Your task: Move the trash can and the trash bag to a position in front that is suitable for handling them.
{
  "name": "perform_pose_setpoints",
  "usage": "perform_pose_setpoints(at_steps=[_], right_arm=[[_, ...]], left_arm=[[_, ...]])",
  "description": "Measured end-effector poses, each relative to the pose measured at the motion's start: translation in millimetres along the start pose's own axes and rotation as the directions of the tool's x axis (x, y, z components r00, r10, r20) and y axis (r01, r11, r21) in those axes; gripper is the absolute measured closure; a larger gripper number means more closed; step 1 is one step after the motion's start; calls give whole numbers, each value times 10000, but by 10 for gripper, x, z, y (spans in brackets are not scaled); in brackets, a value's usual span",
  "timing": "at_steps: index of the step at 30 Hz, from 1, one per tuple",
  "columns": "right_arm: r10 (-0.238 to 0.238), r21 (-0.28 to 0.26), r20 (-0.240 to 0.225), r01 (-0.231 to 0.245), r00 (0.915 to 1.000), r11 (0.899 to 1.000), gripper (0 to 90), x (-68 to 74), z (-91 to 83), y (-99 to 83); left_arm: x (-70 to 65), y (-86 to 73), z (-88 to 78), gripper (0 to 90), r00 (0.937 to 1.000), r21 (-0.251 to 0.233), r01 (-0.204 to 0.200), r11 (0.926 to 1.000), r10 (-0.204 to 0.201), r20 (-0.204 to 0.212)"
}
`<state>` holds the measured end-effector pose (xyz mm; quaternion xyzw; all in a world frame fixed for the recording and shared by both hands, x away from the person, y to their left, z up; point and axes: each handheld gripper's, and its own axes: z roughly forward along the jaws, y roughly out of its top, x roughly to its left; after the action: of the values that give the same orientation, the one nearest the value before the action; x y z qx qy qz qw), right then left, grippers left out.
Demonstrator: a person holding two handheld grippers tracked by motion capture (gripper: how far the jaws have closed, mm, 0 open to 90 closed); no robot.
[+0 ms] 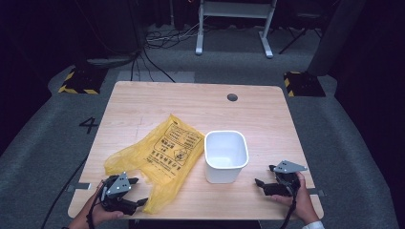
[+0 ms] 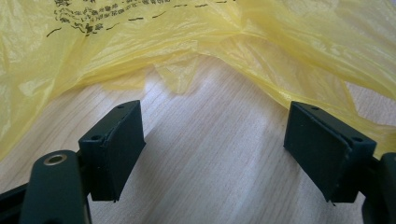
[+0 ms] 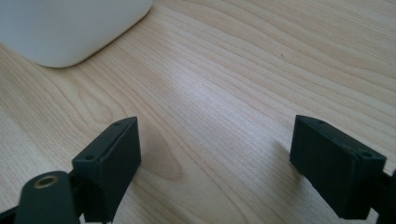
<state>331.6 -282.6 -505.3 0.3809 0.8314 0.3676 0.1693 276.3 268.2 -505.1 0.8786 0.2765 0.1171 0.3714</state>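
Left gripper is held low, jaws wide and empty, yellow bag just ahead. Right gripper is likewise spread wide, white bin ahead-left. The bag's print is too blurred to be read.

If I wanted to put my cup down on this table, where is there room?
The far half of the table, beyond the yellow bag and the white tub, is bare apart from a small round hole. So is the strip between tub and right gripper. The near left is crowded: the bag spreads up to the left gripper.
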Motion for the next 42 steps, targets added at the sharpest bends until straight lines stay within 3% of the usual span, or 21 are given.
perform_pose_setpoints(at_steps=[8, 15, 23, 32, 38, 42], right_arm=[[7, 5, -20, -7, 10000, 10000, 163, -2, 1, 1], [16, 3, 3, -16, 10000, 10000, 162, -3, 5, 4], [20, 2, -7, -20, 10000, 10000, 162, -4, 5, 4], [20, 3, -7, -20, 10000, 10000, 163, -4, 5, 4], [18, 1, -6, -18, 10000, 10000, 162, -4, 5, 4], [20, 2, -5, -20, 10000, 10000, 162, -4, 5, 4]], left_arm=[[-3, 0, 2, 195, 9999, -2, 98, 10000, -98, -54], [-35, 18, -3, 193, 9991, 76, 193, 9998, -190, -382], [-33, 84, -54, 192, 9985, -368, 169, 9992, -187, -514], [-70, 279, -25, 281, 9976, -462, 139, 9988, -170, -665], [-223, 470, 54, 261, 9983, -401, -383, 9985, 365, -445], [-281, 555, 86, 260, 9980, -347, -514, 9981, 501, -373]])
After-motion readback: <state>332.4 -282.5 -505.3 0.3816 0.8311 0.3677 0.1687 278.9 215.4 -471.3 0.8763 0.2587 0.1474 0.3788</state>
